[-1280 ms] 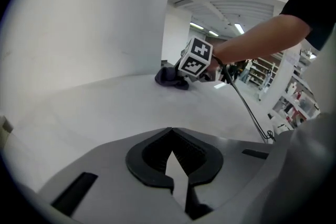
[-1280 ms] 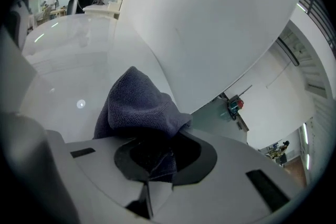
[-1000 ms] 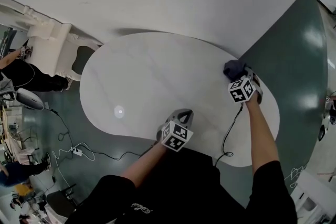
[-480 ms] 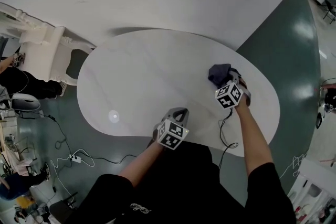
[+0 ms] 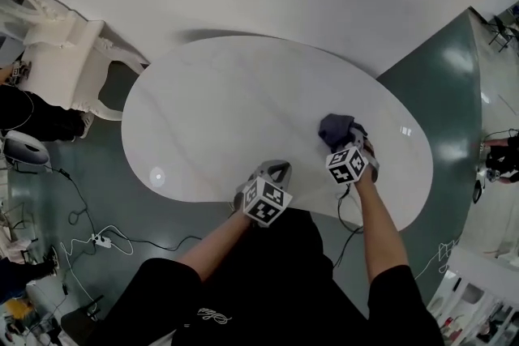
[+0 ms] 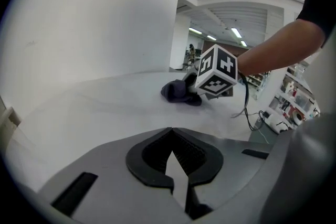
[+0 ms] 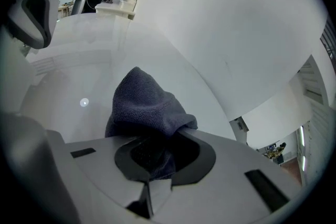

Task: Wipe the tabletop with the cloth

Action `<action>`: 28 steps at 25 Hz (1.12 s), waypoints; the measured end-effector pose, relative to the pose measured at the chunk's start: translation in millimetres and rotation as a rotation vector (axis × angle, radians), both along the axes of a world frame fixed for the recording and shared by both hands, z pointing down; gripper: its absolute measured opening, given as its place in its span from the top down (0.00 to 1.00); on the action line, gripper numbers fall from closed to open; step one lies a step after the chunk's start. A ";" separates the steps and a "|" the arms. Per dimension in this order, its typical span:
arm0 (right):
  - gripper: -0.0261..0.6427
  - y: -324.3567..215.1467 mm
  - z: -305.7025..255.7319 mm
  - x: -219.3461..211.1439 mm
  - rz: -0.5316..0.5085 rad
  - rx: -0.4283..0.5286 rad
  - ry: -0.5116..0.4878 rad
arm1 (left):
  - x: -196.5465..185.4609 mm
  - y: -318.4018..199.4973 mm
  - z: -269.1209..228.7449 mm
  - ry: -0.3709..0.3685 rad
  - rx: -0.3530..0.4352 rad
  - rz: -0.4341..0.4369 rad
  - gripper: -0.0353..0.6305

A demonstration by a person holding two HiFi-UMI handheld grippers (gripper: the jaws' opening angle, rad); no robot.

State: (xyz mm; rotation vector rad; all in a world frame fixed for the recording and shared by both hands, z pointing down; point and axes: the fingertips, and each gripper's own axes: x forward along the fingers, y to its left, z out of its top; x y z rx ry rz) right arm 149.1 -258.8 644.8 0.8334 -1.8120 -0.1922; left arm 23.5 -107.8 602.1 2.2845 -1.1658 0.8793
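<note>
Pinching the cloth (image 5: 335, 127) on the tabletop (image 5: 227, 117), right gripper (image 5: 345, 142); left gripper (image 5: 276, 171) closed.

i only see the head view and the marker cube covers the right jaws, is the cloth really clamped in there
Observer: Yes. In the right gripper view the right gripper has its jaws shut on a fold of the dark blue cloth.
Operator: left one holding anything
Observer: No. The left gripper view shows the left gripper with its jaws closed tip to tip and nothing between them.
Operator: is the cloth down on the table or lifted
Observer: Down. Seen from the side in the left gripper view, the bunched cloth rests on the tabletop with no gap under it.
</note>
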 end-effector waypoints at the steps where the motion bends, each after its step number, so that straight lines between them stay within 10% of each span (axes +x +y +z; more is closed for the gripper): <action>1: 0.92 5.2 0.2 -1.9 0.013 -0.001 -0.002 | -4.4 4.9 -0.8 0.001 0.002 0.009 0.94; 28: 0.92 125.0 6.1 -70.8 0.109 -0.105 0.008 | -54.6 57.2 0.5 0.123 -0.005 0.082 0.94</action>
